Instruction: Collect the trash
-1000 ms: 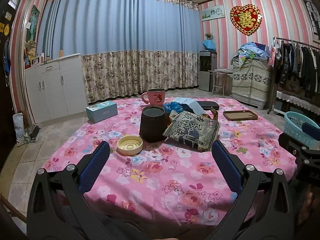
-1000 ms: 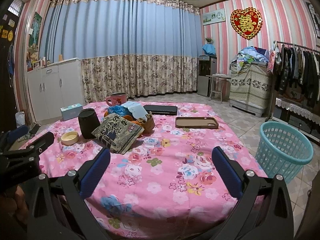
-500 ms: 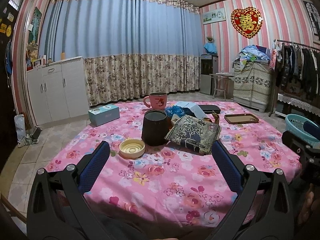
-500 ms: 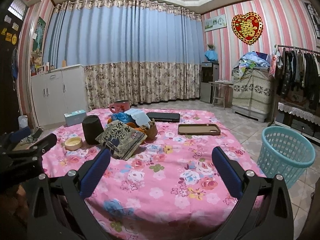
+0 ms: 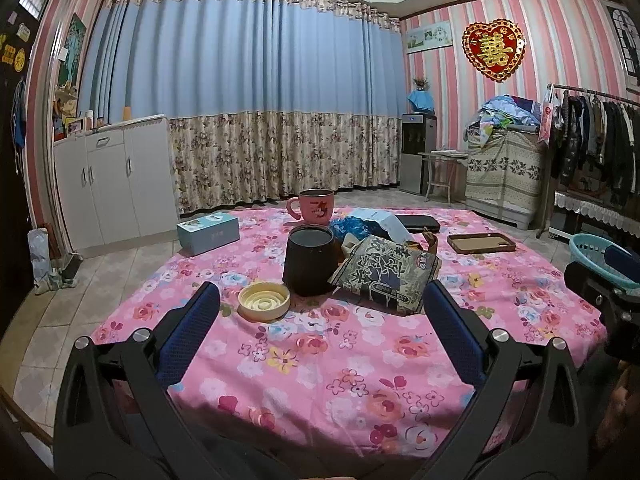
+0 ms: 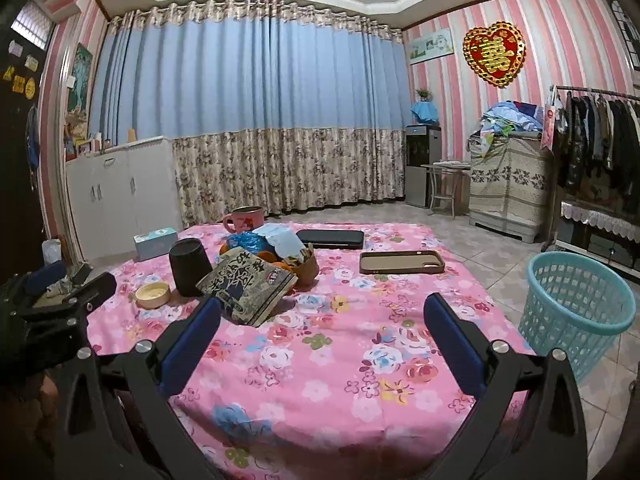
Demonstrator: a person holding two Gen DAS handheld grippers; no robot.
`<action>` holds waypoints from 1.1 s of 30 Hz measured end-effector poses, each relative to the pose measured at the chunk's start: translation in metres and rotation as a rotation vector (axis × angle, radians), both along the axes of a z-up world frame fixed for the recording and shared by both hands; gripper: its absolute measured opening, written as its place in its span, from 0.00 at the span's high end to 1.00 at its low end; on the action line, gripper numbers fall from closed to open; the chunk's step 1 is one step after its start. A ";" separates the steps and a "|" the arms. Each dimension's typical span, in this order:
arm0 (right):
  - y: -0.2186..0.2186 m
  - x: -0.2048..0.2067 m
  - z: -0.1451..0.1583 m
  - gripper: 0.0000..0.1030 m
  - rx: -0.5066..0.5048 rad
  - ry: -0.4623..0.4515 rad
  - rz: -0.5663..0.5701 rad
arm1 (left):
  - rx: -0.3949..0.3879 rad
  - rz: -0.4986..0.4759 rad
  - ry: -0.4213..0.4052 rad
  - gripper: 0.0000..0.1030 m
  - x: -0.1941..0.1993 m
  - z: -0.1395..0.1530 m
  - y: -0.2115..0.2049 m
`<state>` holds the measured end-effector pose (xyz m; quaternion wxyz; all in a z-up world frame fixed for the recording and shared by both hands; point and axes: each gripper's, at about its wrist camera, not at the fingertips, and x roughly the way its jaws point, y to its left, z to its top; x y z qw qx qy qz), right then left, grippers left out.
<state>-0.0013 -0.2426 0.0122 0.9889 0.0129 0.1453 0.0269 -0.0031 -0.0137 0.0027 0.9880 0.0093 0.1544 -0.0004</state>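
A dark printed snack bag (image 5: 386, 276) (image 6: 248, 286) lies in the middle of the table with the pink floral cloth (image 5: 320, 360) (image 6: 320, 360), leaning on a small brown basket (image 6: 306, 268) that holds a crumpled blue wrapper (image 5: 352, 226) (image 6: 246, 242) and white paper (image 6: 282, 240). A teal laundry-style bin (image 6: 576, 312) (image 5: 596, 256) stands on the floor to the right of the table. My left gripper (image 5: 320, 300) is open and empty above the near table edge. My right gripper (image 6: 322, 312) is open and empty, also short of the bag.
On the table stand a black cup (image 5: 310, 260), a cream lid (image 5: 264, 300), a pink mug (image 5: 314, 204), a blue tissue box (image 5: 208, 232), a brown phone case (image 6: 402, 262) and a black case (image 6: 330, 238). White cabinets (image 5: 116, 184) stand left, a clothes rack (image 6: 592, 140) right.
Both grippers have drawn back and risen slightly, so the table looks farther away. Both stay open. Nothing on the table has moved.
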 end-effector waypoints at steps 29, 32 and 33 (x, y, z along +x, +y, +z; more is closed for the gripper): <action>0.000 0.044 -0.012 0.04 0.042 0.143 0.032 | -0.016 0.062 0.081 0.05 0.060 -0.001 0.012; 0.003 0.045 -0.012 0.04 0.021 0.143 0.029 | -0.014 0.049 0.096 0.05 0.062 -0.004 0.010; 0.007 0.046 -0.010 0.04 -0.006 0.134 0.033 | -0.011 0.043 0.095 0.05 0.062 -0.004 0.009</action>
